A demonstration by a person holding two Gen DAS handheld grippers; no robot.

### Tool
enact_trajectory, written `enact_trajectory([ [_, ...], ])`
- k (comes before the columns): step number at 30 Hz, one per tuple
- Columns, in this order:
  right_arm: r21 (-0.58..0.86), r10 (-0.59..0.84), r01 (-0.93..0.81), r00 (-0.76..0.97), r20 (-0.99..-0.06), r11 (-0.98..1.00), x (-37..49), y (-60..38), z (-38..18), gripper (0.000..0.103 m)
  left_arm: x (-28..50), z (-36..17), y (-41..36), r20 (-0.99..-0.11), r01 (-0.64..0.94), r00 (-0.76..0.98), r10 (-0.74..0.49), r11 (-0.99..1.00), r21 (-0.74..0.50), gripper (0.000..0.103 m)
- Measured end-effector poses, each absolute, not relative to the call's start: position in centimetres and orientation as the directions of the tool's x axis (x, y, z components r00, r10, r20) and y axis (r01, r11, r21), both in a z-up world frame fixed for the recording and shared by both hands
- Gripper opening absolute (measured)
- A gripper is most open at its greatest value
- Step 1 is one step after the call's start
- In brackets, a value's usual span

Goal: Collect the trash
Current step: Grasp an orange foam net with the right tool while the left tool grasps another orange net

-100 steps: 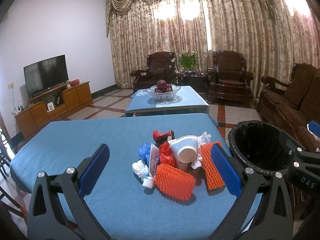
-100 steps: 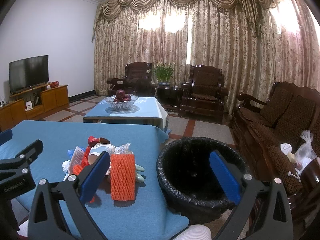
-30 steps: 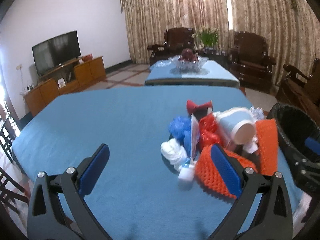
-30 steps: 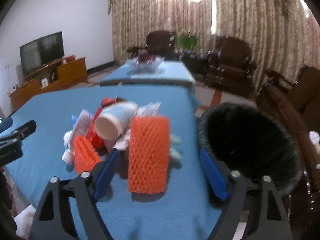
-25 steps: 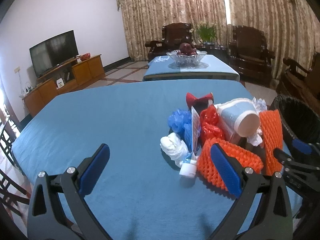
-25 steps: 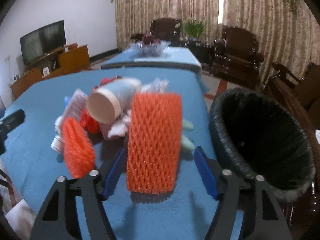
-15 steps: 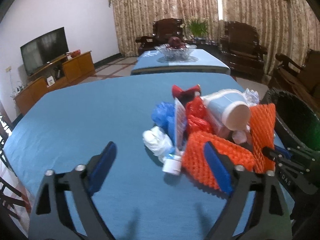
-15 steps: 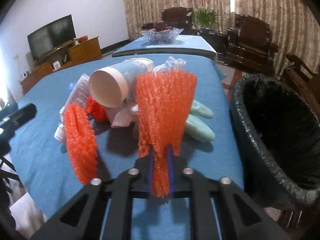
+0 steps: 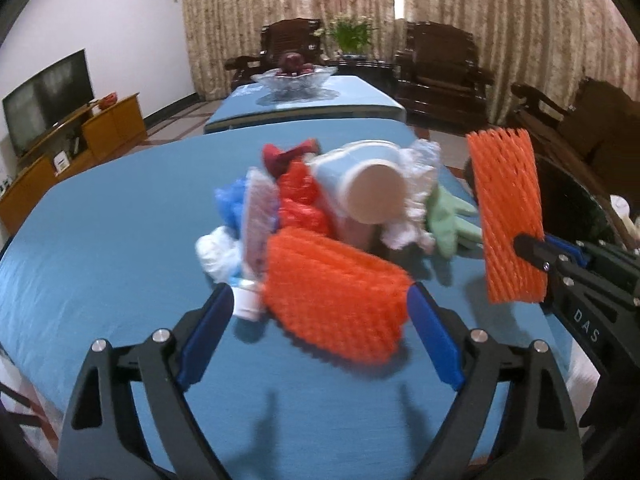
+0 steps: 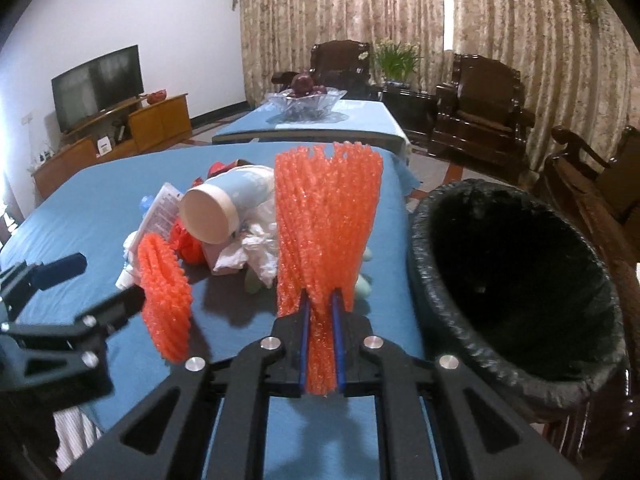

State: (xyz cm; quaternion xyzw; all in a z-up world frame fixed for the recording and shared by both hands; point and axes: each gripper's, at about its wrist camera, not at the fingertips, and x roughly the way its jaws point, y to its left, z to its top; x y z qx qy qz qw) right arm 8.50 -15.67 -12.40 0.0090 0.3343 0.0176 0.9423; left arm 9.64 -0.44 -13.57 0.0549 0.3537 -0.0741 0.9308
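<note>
The right hand-held gripper [image 10: 320, 354] pinches an orange foam net sleeve [image 10: 326, 236] upright, long axis vertical, above the desk [image 10: 100, 188] beside the black-lined bin [image 10: 516, 280]. The left hand-held gripper [image 9: 320, 334] gapes wide around another orange net [image 9: 334, 298] by the paper cup [image 9: 362, 186].

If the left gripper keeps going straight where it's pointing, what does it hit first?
Most likely the nearer orange foam net, lying between the open left gripper fingers; the rest of the trash pile sits behind it. Depth is blurry.

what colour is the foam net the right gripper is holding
Orange. The foam net pinched in the right gripper shows best in the right wrist view.
</note>
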Motion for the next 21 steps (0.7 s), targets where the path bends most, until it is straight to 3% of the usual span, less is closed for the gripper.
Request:
enact_trajectory([
  [4,0.033,0.022,-0.001,0.775,-0.632,0.999,8.4,-16.9,-12.2,0.01,10.0,-14.1,-1.8,-0.664,0.185,0.742,-0.093,0.98,0.069,0.084],
  [7,0.037,0.015,0.011,0.775,-0.632,0.999,8.1,-17.6,-12.4,0.01,10.4,-14.7,-2.6,-0.674,0.188,0.735,-0.072,0.977,0.1,0.062],
  [10,0.046,0.013,0.02,0.779,-0.627,0.999,8.0,-18.0,-12.3,0.01,10.8,-15.2,-2.7,-0.699,0.218,0.707,-0.104,0.973,0.076,0.034],
  [12,0.048,0.013,0.021,0.783,-0.622,0.999,7.8,-18.1,-12.3,0.01,10.7,-15.2,-2.7,-0.706,0.246,0.693,-0.148,0.969,0.038,0.009],
  [15,0.053,0.017,0.02,0.787,-0.617,0.998,7.7,-18.2,-12.3,0.01,10.3,-14.6,-2.6,-0.69,0.263,0.704,-0.17,0.964,0.03,0.0],
  [21,0.054,0.013,0.024,0.802,-0.598,0.998,6.8,-18.6,-12.0,0.01,8.6,-12.8,-2.4,-0.644,0.298,0.735,-0.215,0.954,0.022,0.0],
])
